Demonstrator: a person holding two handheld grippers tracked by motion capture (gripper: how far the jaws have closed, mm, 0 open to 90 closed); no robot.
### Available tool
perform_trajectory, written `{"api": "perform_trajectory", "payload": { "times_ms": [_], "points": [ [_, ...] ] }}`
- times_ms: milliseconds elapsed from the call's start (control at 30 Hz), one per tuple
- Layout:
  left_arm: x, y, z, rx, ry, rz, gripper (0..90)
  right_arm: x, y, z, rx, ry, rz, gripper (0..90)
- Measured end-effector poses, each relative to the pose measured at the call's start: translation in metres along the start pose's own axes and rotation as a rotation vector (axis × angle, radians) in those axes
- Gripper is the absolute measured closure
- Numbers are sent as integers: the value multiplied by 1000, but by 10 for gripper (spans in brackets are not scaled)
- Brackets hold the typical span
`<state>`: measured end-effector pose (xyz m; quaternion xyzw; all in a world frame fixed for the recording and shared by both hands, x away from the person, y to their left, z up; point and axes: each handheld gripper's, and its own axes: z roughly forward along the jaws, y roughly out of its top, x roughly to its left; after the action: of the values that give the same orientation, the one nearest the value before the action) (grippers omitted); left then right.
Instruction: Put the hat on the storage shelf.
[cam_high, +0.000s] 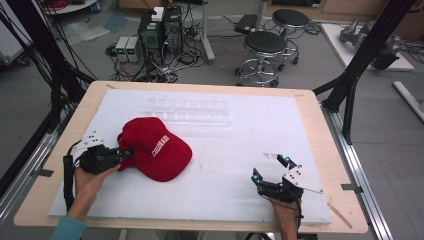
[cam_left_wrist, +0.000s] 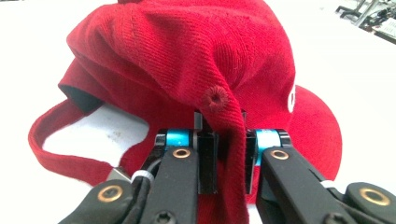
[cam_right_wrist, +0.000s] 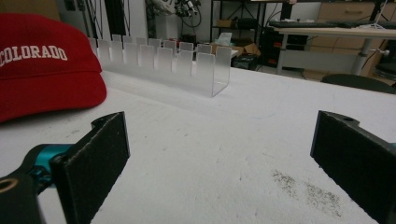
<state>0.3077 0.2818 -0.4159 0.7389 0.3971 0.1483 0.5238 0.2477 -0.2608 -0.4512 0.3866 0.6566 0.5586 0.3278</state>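
The red cap (cam_high: 156, 150) lies on the left half of the white board (cam_high: 225, 185), crown toward the person's left, brim pointing right and toward the near edge. Its long axis runs from the back strap at the left to the brim tip at the right. The left gripper (cam_high: 125, 154) is at the cap's back edge; the right gripper (cam_high: 271, 169) sits well apart from it, near the board's right front corner, so the left hand is plainly the nearer one.

In the left gripper view, the left gripper's (cam_left_wrist: 227, 156) jaws stand nearly closed, with a fold of the cap's (cam_left_wrist: 187, 60) rear fabric pinched between them, just below a stitched eyelet. The strap loop hangs free to the left of the jaws. How firmly the cloth is clamped is hard to judge, though it seems gripped rather than merely touched.

In the right gripper view, the right gripper's (cam_right_wrist: 219, 154) jaws are spread wide and hold nothing, resting low over bare board. From there, the cap (cam_right_wrist: 46, 65) lies ahead and to the left, with a clear plastic rack (cam_right_wrist: 163, 65) beyond it.
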Motion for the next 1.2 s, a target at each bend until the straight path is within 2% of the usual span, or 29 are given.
{"api": "perform_trajectory", "payload": {
  "times_ms": [333,733,1100,1200],
  "points": [
    [-16,22,-5,-28,-10,42,868,1,0,0,2,1,-9,33],
    [-38,47,-5,-61,-22,88,871,4,2,5,46,2,-47,33],
    [-45,60,-4,-67,-41,101,871,3,3,6,61,5,-39,33],
    [-49,65,-4,-68,-42,116,871,4,6,6,54,8,-41,33]
  ]
}}
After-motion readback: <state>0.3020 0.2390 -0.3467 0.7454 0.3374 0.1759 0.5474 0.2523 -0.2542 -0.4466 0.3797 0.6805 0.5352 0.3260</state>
